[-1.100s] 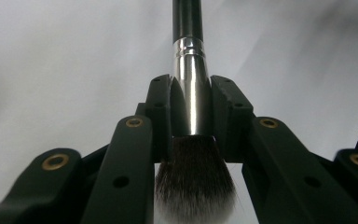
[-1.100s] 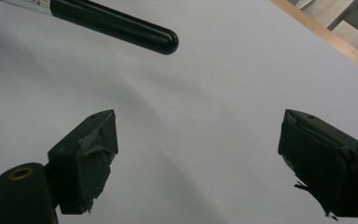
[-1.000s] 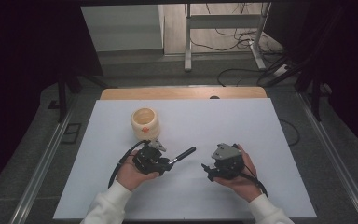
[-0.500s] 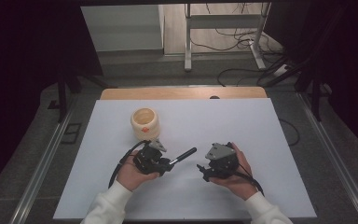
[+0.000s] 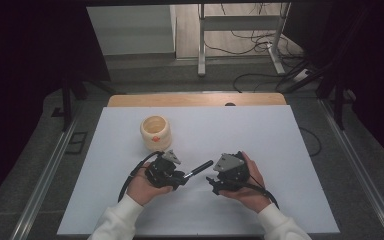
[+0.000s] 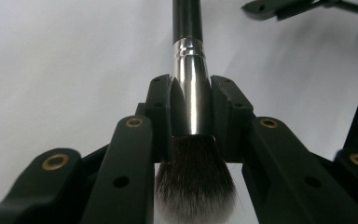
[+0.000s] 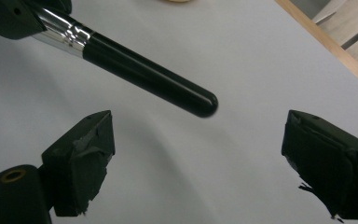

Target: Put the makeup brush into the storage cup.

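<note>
My left gripper (image 5: 183, 176) is shut on a makeup brush (image 5: 200, 168), pinching its silver ferrule (image 6: 190, 93). The dark bristles (image 6: 193, 182) point back toward the hand, and the black handle (image 7: 144, 74) sticks out to the right, just above the table. In the left gripper view the left gripper (image 6: 191, 88) clamps the ferrule from both sides. My right gripper (image 5: 211, 185) is open and faces the handle's rounded end. In its own view the right gripper (image 7: 198, 140) has its jaws wide apart, with the handle tip just beyond them and untouched.
A cream round pot (image 5: 155, 132) stands on the white table top (image 5: 260, 140), behind the left hand. A wooden strip (image 5: 195, 99) runs along the far edge. Cables trail from both grippers toward the person.
The right hand and its gripper have shifted a little to the left, closer to the brush handle's end. The left hand and the brush have stayed still.
</note>
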Demonstrator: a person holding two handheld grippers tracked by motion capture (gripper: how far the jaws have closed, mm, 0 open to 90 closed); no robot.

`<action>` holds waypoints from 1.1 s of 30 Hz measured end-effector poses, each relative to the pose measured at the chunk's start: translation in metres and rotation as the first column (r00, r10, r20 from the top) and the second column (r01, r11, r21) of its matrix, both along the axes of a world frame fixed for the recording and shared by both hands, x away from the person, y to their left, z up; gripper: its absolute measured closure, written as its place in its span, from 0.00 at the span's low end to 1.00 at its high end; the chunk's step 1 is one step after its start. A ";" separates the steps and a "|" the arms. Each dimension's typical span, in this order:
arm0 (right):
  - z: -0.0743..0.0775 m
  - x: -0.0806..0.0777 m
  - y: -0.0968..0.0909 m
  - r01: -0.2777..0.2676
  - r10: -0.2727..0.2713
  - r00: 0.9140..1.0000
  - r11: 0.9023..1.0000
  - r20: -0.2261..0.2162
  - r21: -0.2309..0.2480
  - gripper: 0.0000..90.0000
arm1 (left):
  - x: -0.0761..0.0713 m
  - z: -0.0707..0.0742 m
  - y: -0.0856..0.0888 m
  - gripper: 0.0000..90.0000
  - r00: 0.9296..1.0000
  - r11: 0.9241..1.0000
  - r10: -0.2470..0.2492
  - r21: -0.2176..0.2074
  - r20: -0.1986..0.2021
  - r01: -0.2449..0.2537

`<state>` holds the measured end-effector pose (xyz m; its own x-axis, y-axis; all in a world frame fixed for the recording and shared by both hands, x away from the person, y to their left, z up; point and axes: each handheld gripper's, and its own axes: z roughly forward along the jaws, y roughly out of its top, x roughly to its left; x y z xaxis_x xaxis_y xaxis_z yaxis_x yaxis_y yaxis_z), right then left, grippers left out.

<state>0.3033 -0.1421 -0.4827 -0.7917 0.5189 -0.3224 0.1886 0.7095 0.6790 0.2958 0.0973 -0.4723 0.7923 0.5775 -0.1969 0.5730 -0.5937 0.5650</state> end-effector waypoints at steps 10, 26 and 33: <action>-0.005 -0.002 0.018 -0.066 0.067 0.998 0.996 0.021 -0.063 0.16 | -0.002 0.000 -0.007 0.78 1.000 1.000 -0.018 -0.003 -0.003 0.018; -0.012 -0.009 0.034 -0.158 0.170 0.983 0.976 0.069 -0.149 0.52 | -0.005 0.003 -0.013 0.78 0.999 0.998 -0.049 -0.040 0.001 0.049; -0.014 -0.013 0.036 -0.216 0.235 0.969 0.956 0.079 -0.196 0.67 | -0.006 0.007 -0.010 0.78 0.999 0.996 -0.043 -0.072 0.032 0.045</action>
<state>0.2899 -0.1056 -0.4969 -0.8401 0.2541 -0.4793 -0.0534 0.8405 0.5392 0.2900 0.0872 -0.4651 0.8229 0.5268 -0.2129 0.5293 -0.5744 0.6244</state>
